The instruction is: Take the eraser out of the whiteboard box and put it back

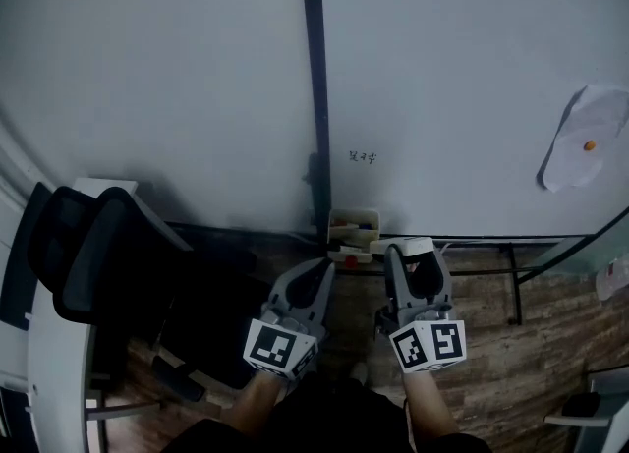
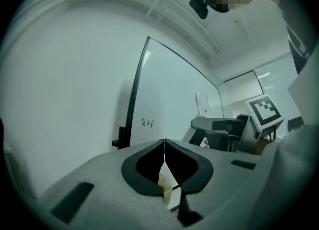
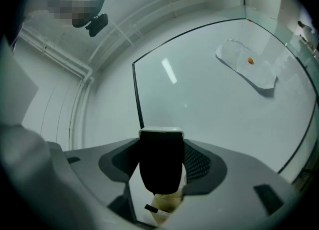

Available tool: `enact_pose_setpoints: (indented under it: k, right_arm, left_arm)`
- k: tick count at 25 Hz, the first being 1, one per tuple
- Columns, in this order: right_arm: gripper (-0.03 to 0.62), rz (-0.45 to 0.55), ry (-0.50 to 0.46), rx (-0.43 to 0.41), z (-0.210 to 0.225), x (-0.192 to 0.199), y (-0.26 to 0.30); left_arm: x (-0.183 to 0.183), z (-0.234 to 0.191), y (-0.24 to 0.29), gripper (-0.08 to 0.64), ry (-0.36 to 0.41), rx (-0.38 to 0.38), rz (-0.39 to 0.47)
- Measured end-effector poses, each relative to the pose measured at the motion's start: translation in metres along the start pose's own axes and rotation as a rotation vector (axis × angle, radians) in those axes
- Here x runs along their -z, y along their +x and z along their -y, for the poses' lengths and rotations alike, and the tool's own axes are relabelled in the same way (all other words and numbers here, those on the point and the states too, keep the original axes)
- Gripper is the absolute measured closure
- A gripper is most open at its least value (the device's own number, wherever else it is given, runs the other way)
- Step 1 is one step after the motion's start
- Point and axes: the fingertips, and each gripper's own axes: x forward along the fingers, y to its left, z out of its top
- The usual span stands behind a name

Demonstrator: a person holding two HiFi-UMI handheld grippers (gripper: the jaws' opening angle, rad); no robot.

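Observation:
The eraser [image 1: 414,246], white-backed with dark felt, is clamped in my right gripper [image 1: 412,254], just right of and slightly nearer than the cream whiteboard box [image 1: 354,221]. The box hangs at the whiteboard's lower edge and holds markers. In the right gripper view the eraser [image 3: 160,161] fills the space between the jaws, with the box [image 3: 165,205] showing below it. My left gripper [image 1: 324,267] is shut and empty, just below the box's left side; its tips [image 2: 164,144] meet, and the box [image 2: 165,186] shows through the gap beneath them.
A black office chair [image 1: 93,254] stands at the left. A dark vertical frame strip [image 1: 314,87] splits the whiteboard. A sheet of paper [image 1: 582,139] is pinned to the board at the right by an orange magnet. A thin metal frame [image 1: 513,282] stands over the wooden floor.

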Motion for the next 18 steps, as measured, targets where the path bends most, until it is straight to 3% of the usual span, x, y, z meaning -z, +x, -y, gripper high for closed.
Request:
enact_pose_setpoints:
  k: [11, 18]
  right_arm:
    - [0.342, -0.022, 0.016, 0.027, 0.001, 0.021, 0.046]
    - [0.342, -0.083, -0.015, 0.054, 0.008, 0.055, 0.072]
  left_arm:
    - [0.006, -0.029, 0.003, 0.555, -0.01, -0.009, -0.011]
    - [0.012, -0.035, 0.008, 0.555, -0.01, -0.007, -0.032]
